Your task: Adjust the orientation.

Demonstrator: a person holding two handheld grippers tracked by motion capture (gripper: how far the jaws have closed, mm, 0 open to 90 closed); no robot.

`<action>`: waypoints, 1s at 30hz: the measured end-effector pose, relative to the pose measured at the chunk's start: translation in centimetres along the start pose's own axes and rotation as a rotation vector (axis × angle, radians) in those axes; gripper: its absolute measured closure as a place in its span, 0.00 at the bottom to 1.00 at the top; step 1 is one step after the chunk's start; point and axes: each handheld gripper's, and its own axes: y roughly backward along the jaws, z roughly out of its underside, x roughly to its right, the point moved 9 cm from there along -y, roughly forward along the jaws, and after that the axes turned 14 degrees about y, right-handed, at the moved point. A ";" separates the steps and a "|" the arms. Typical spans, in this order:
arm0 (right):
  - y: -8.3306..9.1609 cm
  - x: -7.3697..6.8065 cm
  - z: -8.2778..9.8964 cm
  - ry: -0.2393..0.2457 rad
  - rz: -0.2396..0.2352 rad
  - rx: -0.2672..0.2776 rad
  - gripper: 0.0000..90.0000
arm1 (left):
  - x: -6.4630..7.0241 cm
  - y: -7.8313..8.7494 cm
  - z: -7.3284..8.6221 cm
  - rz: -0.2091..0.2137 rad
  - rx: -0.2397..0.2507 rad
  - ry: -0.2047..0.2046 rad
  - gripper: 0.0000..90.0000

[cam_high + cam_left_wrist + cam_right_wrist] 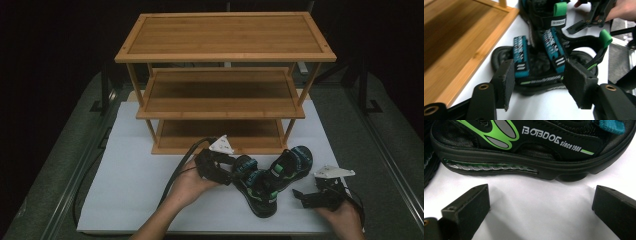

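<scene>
Surface: a white mat point(125, 200) spread on a dark table point(80, 130).
Shelf: a three-tier bamboo rack point(225, 50) stands at the mat's far edge — all tiers bare.
Shoes: two black sandals point(260, 187) with teal straps lie on the mat just before the rack — touching each other.

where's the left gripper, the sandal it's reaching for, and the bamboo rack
left gripper point(537, 83), left gripper view, the gap midway between its fingertips
left sandal point(520, 53), left gripper view, its teal strap
bamboo rack point(225, 35), high view, its top shelf board
</scene>
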 end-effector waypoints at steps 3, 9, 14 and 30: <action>0.0 0.0 0.0 0.000 -0.001 0.000 0.01 | 0.5 -0.8 -0.4 0.023 -0.008 0.000 0.48; 0.0 0.0 0.0 0.000 -0.001 0.000 0.01 | 1.3 -2.2 -1.1 0.059 -0.025 -0.013 0.49; 0.0 0.0 0.0 0.000 -0.001 0.000 0.01 | 1.8 -3.4 -1.4 0.079 -0.042 -0.011 0.51; 0.0 0.0 0.0 0.000 -0.001 0.001 0.01 | 2.0 -6.4 -1.2 0.126 -0.094 0.043 0.65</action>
